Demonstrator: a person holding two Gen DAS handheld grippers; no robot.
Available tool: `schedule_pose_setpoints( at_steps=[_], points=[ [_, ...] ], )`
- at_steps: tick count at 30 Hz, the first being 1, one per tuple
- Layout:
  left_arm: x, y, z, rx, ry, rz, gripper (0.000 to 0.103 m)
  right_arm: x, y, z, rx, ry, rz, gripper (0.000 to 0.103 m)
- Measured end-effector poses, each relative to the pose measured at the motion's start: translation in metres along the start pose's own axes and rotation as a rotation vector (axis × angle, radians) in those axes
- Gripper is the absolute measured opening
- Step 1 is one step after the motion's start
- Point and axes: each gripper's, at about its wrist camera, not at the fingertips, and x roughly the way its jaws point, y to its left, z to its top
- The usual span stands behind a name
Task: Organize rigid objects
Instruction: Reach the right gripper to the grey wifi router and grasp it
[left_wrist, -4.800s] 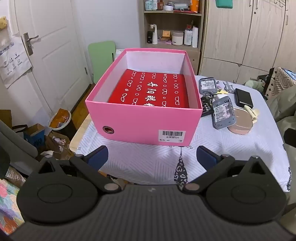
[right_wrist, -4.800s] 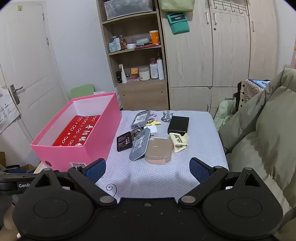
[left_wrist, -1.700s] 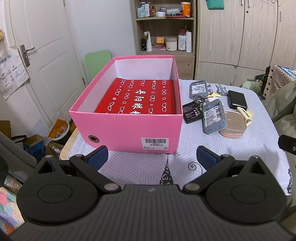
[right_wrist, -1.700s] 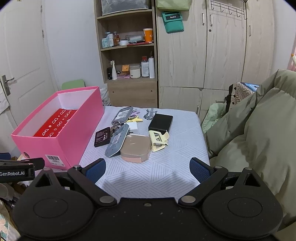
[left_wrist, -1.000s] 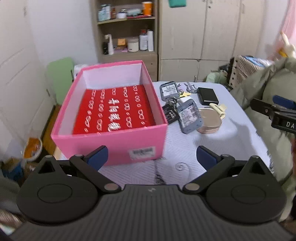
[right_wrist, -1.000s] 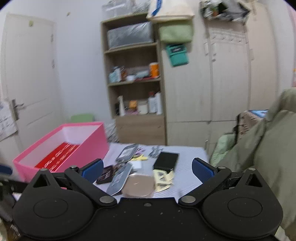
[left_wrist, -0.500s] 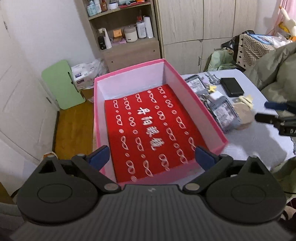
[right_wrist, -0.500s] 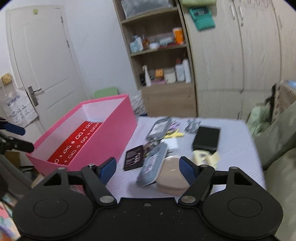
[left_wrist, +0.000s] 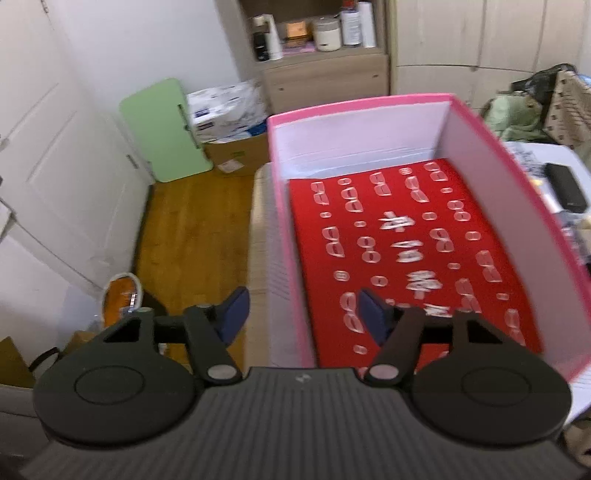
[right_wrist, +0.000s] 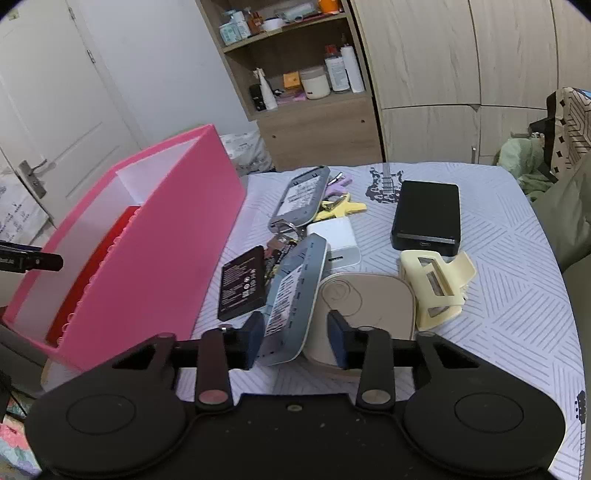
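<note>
One grey device (right_wrist: 291, 295), long axis running away, sits tilted between the right claw's (right_wrist: 295, 341) parted fingers; the left claw (left_wrist: 303, 314) gapes astride the pink box's (left_wrist: 284, 229) red-lined wall.

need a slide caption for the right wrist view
Right tongs open around the tilted grey device leaning on a beige case, pink box alongside.

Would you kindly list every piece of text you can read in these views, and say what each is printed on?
No text can be read with certainty.
Red sheet in the pink box: white characters, blurred.
Grey device between the right gripper's fingers: label too small.
Black battery: print too small.
Left gripper: no text.
</note>
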Motion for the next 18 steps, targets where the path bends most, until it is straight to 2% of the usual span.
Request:
schedule_pose_setpoints(
  at_steps=[3,4,5,6,8,12,14,16,18],
  points=[
    [0.014,0.006,-0.001,-0.018,0.014,0.008,0.054,0.003,0.001,0.003,-0.004,0.002,0.003,0.033],
    [0.016,0.006,0.0,-0.019,0.017,0.01,0.048,0.003,0.002,0.004,-0.007,0.0,-0.002,0.033],
    [0.018,0.006,-0.001,-0.015,0.019,0.013,0.036,0.004,0.002,0.006,-0.012,-0.001,-0.008,0.033],
    [0.022,0.008,-0.001,-0.008,0.022,0.015,0.029,0.006,0.002,0.007,-0.01,0.0,-0.009,0.033],
    [0.026,0.011,-0.002,-0.014,0.03,-0.029,0.018,0.009,0.001,0.009,0.012,0.002,0.008,0.033],
    [0.031,0.009,-0.003,-0.034,0.019,-0.047,0.011,0.015,0.001,0.013,0.022,-0.018,-0.016,0.035],
    [0.033,0.008,-0.004,-0.049,0.006,-0.057,0.005,0.018,0.003,0.015,0.017,-0.027,-0.025,0.036],
    [0.032,0.004,-0.005,-0.056,-0.017,-0.038,0.004,0.021,0.004,0.016,0.023,-0.04,-0.051,0.02],
    [0.031,0.001,-0.007,-0.047,-0.05,-0.013,0.004,0.019,0.003,0.015,0.028,-0.056,-0.051,0.016]
  ],
)
